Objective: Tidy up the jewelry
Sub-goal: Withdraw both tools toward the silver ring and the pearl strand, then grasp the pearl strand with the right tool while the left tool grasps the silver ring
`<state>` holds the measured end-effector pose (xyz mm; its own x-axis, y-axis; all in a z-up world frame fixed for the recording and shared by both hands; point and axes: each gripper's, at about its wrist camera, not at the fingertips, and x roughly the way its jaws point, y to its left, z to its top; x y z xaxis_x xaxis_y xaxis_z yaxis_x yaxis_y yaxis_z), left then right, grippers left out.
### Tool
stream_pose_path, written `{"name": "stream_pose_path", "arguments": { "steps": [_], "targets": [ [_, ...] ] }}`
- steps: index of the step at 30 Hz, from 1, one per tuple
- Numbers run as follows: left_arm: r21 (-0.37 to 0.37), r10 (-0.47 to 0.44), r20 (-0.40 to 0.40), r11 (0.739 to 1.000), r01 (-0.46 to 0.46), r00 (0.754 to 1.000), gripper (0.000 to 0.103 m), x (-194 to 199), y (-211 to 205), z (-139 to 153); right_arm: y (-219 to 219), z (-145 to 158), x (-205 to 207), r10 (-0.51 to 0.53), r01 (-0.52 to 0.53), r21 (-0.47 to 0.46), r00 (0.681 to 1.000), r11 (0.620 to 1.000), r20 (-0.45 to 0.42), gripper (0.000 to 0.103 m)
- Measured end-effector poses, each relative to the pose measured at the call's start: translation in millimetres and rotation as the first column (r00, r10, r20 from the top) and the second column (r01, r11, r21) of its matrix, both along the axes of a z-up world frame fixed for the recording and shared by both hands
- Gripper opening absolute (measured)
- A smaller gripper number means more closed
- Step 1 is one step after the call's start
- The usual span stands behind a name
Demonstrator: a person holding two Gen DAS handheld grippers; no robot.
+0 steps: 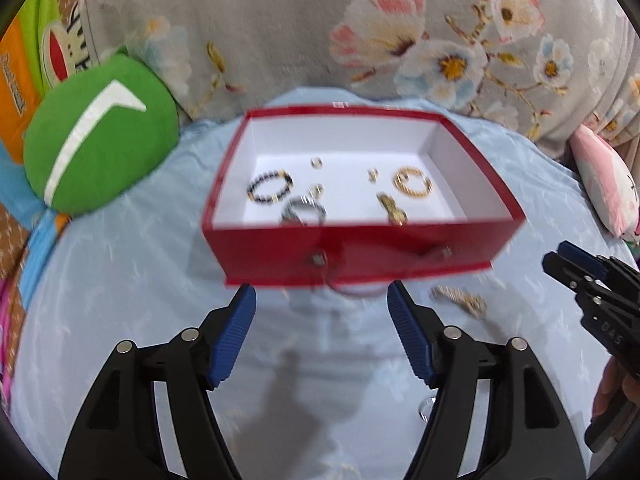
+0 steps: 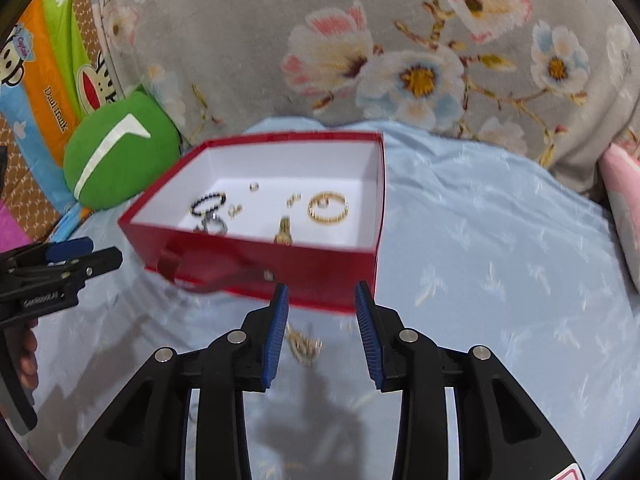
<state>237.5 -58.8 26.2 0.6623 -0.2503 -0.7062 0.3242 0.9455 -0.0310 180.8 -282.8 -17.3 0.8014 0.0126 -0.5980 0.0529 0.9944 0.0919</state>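
- Green cushion [image 1: 98, 138], far left: propped against the floral blanket [image 1: 320, 20]; it takes no part in the work.
- Left gripper [image 1: 322, 300]: jaws wide apart and empty, hovering low over the pale blue sheet [image 1: 120, 300], just short of the box's near wall. Judged to be standing ready, possibly to steady the box.
- Red box [image 1: 352, 256], centre, open-topped with a white lining: it serves as the collecting place. Already inside, left to right: a dark beaded bracelet [image 1: 270, 191], a silver ring-shaped piece [image 1: 303, 213] against the near wall, a few small pieces too blurred to name, a gold watch-like item [image 1: 392, 208] and a gold bracelet [image 1: 413, 182]. They lie apart, none stacked.
- Loose gold chain [image 2: 304, 346]: a crumpled heap on the sheet, outside the box, just near of its front wall. Thin and limp; judged awkward to pinch cleanly.
- Right gripper [image 2: 322, 296]: jaws moderately open, holding nothing, positioned over the chain, which lies between the blue pads [image 2: 276, 332] toward the left one. Judged the next item for collection.
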Motion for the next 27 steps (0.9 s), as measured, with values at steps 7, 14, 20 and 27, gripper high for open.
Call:
{"name": "stream_pose_path", "arguments": {
  "steps": [7, 14, 20, 27],
  "targets": [
    [-0.008, -0.011, -0.089, 1.0, 0.011, 0.996, 0.066, -31.5, -8.9, -45.6, 4.5, -40.5, 9.1, 0.023, -0.02, 0.055, 0.998, 0.998, -0.056, 0.039],
    [-0.016, -0.043, -0.138, 0.999, 0.042, 0.989, 0.066, -45.6, -21.0, -67.5, 9.9, -63.4, 40.7, 0.041, -0.033, 0.079, 0.993, 0.996, -0.112, 0.043],
    [-0.017, -0.06, -0.16, 0.998, 0.058, 0.985, 0.069, -50.2, -29.6, -79.3, 14.9, -79.3, 50.8, 0.055, -0.042, 0.09, 0.987, 0.995, -0.152, 0.043],
    [-0.02, -0.063, -0.178, 0.998, 0.061, 0.982, 0.07, -52.5, -31.2, -87.0, 11.6, -82.8, 38.2, 0.038, -0.023, 0.099, 0.987, 0.995, -0.158, 0.011]
  ]
}}
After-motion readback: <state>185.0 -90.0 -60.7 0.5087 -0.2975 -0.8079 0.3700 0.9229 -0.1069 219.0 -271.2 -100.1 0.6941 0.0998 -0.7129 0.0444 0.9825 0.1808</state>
